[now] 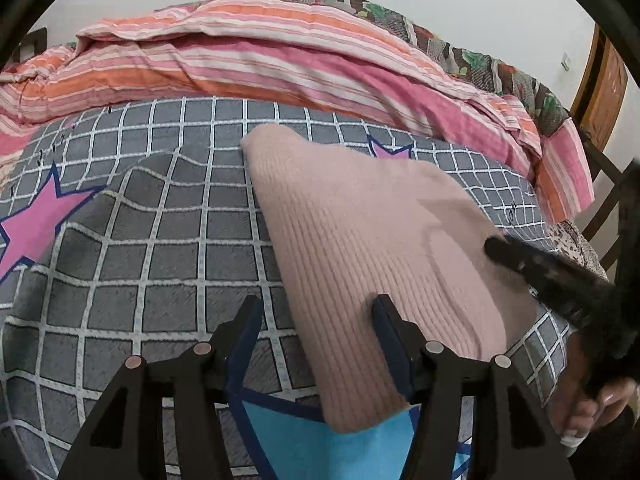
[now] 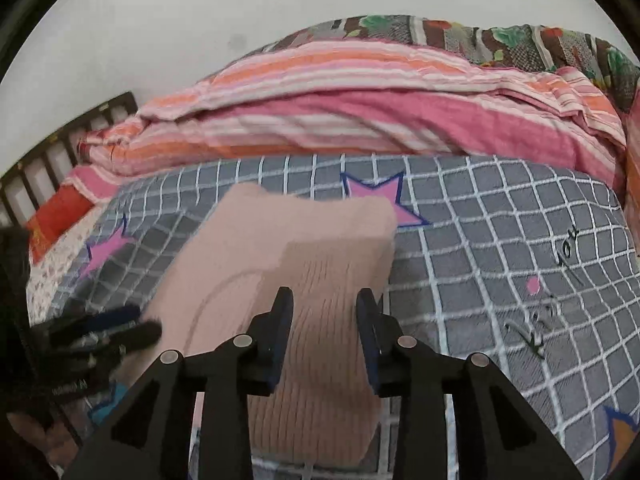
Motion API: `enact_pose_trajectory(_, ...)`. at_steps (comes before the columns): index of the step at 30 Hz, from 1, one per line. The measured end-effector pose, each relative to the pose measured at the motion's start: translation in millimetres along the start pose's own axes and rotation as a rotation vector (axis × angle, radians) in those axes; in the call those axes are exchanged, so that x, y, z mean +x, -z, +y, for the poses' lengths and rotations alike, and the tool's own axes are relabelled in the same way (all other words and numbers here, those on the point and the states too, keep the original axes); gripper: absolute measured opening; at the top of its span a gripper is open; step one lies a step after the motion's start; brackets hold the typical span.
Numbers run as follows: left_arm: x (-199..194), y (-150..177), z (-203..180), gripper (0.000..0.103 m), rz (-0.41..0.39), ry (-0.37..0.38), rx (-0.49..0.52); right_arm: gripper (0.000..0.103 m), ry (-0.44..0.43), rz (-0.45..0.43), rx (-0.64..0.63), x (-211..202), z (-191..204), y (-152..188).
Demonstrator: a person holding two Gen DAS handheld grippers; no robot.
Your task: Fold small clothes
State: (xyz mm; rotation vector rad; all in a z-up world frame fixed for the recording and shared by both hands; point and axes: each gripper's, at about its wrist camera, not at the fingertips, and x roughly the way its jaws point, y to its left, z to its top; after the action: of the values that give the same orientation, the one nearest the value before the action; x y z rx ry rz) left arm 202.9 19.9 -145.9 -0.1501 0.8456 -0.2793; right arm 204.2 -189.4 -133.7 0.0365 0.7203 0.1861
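Note:
A pale pink ribbed knit garment [image 1: 360, 240] lies folded flat on the grey checked blanket [image 1: 160, 248] with pink stars. My left gripper [image 1: 318, 310] hovers open over the garment's near left edge: one finger stands above the blanket, the other above the knit. The right gripper [image 1: 516, 254] comes in from the right, blurred, with its tips over the garment's right side. In the right wrist view the right gripper [image 2: 325, 300] stands open above the garment [image 2: 304, 248], with the fabric flat beneath its jaws. The left gripper [image 2: 116, 330] shows blurred at the garment's left edge.
A pink and orange striped quilt [image 1: 260, 52] is bunched along the far side of the bed, with a floral blanket [image 1: 472, 56] behind it. A wooden door [image 1: 600, 92] is at the far right. A dark slatted bed frame [image 2: 60, 152] is at left. A hand [image 1: 588, 412] holds the right gripper.

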Motion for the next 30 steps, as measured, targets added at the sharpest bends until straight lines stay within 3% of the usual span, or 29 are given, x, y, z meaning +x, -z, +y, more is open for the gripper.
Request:
enact_pose_trajectory(2, 4, 3, 1, 0.06, 0.02, 0.001, -0.001, 0.033, 0.057, 0.034, -0.019, 12, 0, 11)
enact_pose_trajectory(8, 4, 6, 1, 0.06, 0.019, 0.014, 0.006, 0.032, 0.083, 0.021, -0.015, 23, -9, 26)
enact_pose_trajectory(11, -5, -6, 7, 0.06, -0.019, 0.042, -0.015, 0.033, 0.093, 0.027, -0.02, 19, -7, 21)
enact_pose_trajectory(17, 15, -36, 13, 0.059, 0.002, -0.043, -0.015, 0.033, 0.066, -0.013, 0.039, 14, -13, -5)
enact_pose_trajectory(21, 23, -29, 5, 0.061, -0.014, -0.082, 0.039, 0.039, 0.1, 0.047, 0.04, 48, -18, 0)
enact_pose_trajectory(30, 27, -21, 6, 0.064, -0.041, -0.095, 0.038, 0.039, 0.137, 0.052, 0.034, 55, -17, 6)
